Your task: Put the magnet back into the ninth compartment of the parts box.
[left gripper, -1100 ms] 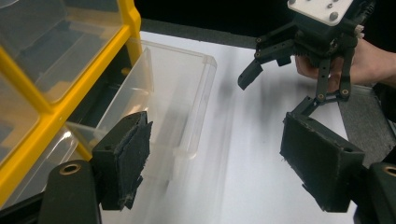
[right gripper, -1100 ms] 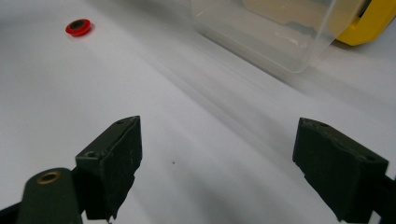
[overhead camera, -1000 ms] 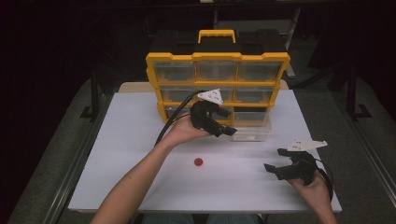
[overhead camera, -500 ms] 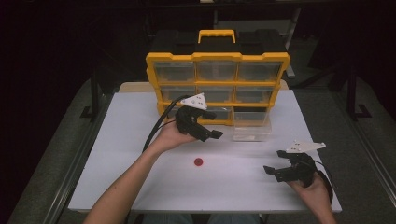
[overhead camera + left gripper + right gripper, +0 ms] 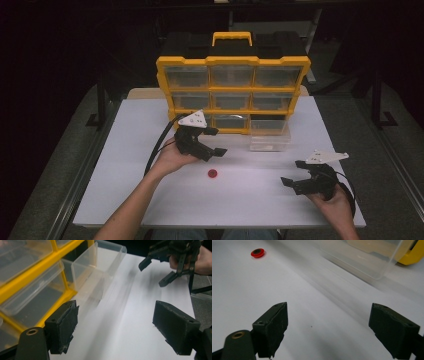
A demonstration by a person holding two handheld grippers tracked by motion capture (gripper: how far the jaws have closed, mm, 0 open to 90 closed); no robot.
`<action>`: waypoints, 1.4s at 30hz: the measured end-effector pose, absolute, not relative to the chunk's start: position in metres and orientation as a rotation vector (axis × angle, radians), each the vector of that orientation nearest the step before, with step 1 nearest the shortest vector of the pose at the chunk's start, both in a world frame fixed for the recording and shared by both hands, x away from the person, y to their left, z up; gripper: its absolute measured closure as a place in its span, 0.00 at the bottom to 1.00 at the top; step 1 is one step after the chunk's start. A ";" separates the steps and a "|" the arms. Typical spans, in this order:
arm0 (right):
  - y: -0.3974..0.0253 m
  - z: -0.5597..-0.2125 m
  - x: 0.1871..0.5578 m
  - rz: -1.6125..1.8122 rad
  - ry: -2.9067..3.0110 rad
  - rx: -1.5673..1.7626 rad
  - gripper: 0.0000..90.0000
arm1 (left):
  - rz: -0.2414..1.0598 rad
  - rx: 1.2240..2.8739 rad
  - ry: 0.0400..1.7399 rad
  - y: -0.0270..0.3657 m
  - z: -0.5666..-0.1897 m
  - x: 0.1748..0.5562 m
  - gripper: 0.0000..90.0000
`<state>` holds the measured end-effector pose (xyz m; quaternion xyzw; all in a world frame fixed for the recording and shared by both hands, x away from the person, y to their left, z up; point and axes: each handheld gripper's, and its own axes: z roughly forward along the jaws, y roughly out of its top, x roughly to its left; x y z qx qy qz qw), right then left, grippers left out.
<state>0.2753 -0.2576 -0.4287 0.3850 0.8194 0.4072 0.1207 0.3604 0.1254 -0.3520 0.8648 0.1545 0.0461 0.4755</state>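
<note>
Right between the two hands, the small red disc (image 5: 212, 173) lies flat on the white table (image 5: 125, 150). Just above-left of it, the left gripper (image 5: 214, 141) hovers empty, jaws wide apart. Well apart, the right gripper (image 5: 294, 174) gapes empty too. Behind stands the yellow organizer (image 5: 232, 62), its clear drawer (image 5: 270, 135) pulled out.

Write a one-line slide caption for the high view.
Left tool open above a small red disc, right tool open near the table edge, clear drawer pulled out of the yellow organizer.
</note>
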 end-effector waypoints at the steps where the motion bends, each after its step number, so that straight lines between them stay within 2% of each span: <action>1: -0.257 -0.429 0.275 1.187 2.394 1.120 0.17 | 0.116 2.116 0.377 0.128 -0.353 0.359 0.22; 19: -0.257 -0.427 0.275 1.200 2.374 1.135 0.16 | 0.180 2.121 0.467 0.173 -0.368 0.329 0.21; 42: -0.254 -0.429 0.276 1.184 2.384 1.159 0.15 | 0.265 2.073 0.621 0.225 -0.386 0.312 0.22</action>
